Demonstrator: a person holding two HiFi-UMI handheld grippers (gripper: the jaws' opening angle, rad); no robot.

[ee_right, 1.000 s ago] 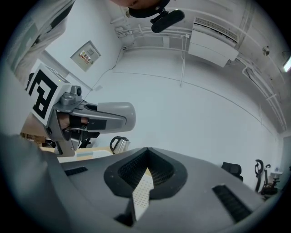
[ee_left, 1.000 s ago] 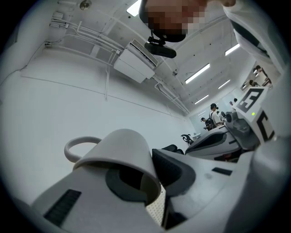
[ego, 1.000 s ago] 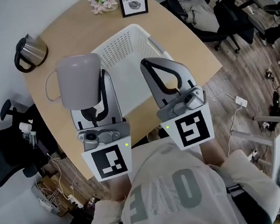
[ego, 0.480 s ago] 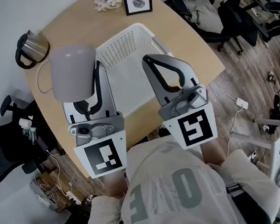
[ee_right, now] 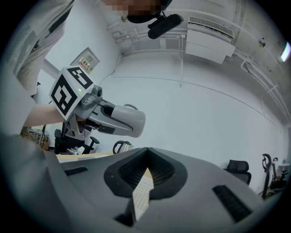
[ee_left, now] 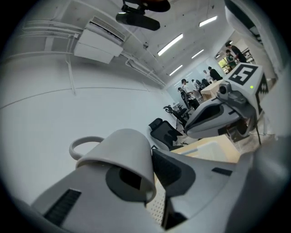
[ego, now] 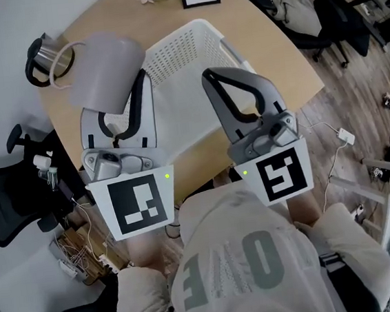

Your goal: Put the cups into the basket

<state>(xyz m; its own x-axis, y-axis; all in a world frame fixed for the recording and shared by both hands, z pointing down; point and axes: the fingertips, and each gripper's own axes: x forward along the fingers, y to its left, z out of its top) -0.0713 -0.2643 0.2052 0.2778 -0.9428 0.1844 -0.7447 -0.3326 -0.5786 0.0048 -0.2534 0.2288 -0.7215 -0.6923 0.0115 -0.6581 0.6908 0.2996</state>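
We've got the cup (ego: 106,68) up in the air, clear of the desk (ego: 268,61). The left tool (ego: 124,90) is pinching it by the wall: one jaw goes in through the mouth and the other presses on the outside, as the left gripper view shows plainly. The cup hangs tipped, mouth towards the tool and handle sticking out on the far side towards the kettle (ego: 44,53). From the head view it sits just left of the white basket (ego: 184,52), beside the near-left rim rather than above the opening.

The right tool (ego: 211,81) hovers over the basket with its jaws pressed together. There's nothing between them, and only the basket's mesh shows through the small gap behind the tips.

So we'd call this the carry: cup lifted, not yet delivered. What we can see of the basket floor holds no cup, though both tools cover part of it.

The next move, as we read it, is a swing to the right until the cup is over the opening. Then it needs lowering inside the walls before the left jaws part. The grip is on one thin wall only and the cup is tilted, so a smooth sweep looks wise. The cup also has to clear the rim without clipping the right tool parked above it. We see no other cup from here.
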